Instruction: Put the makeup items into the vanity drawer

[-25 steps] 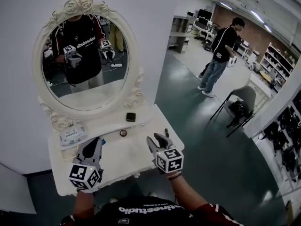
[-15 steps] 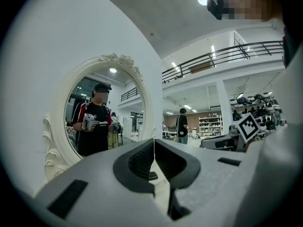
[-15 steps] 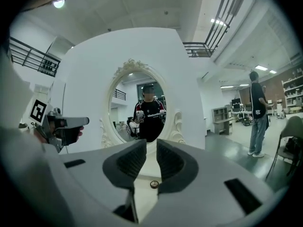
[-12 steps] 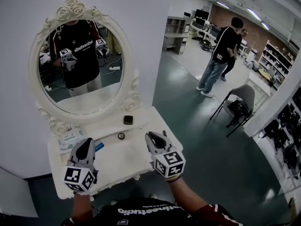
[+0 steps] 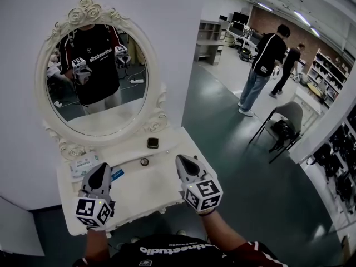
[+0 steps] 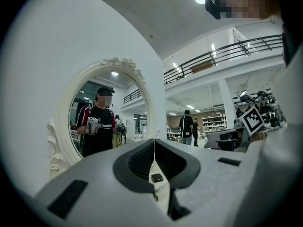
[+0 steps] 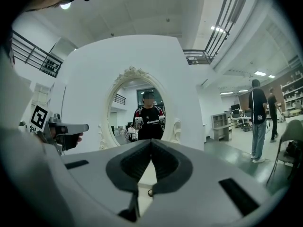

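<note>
On the white vanity top [image 5: 146, 191] lie a black square compact [image 5: 152, 142], a small round pot [image 5: 144, 162] and a blue item [image 5: 117, 174]. My left gripper [image 5: 103, 167] hovers level over the left half, shut and empty. Through its jaw gap in the left gripper view [image 6: 154, 142] the compact [image 6: 156, 178] shows. My right gripper [image 5: 182, 159] hangs over the right half; its jaws have just been closing and now meet [image 7: 151, 141] with nothing between them. The round pot [image 7: 150, 192] shows below them. No drawer is in sight.
The oval rose-framed mirror [image 5: 97, 71] stands at the back against the white wall. A wipes packet [image 5: 83, 164] lies at the back left. To the right the table ends over green floor, with a chair [image 5: 285, 118] and two people [image 5: 261, 65] standing beyond.
The right gripper has risen and its jaws have gone from apart to shut. A small dark stick near the table's right edge is now hidden behind it. The left gripper barely moved.
</note>
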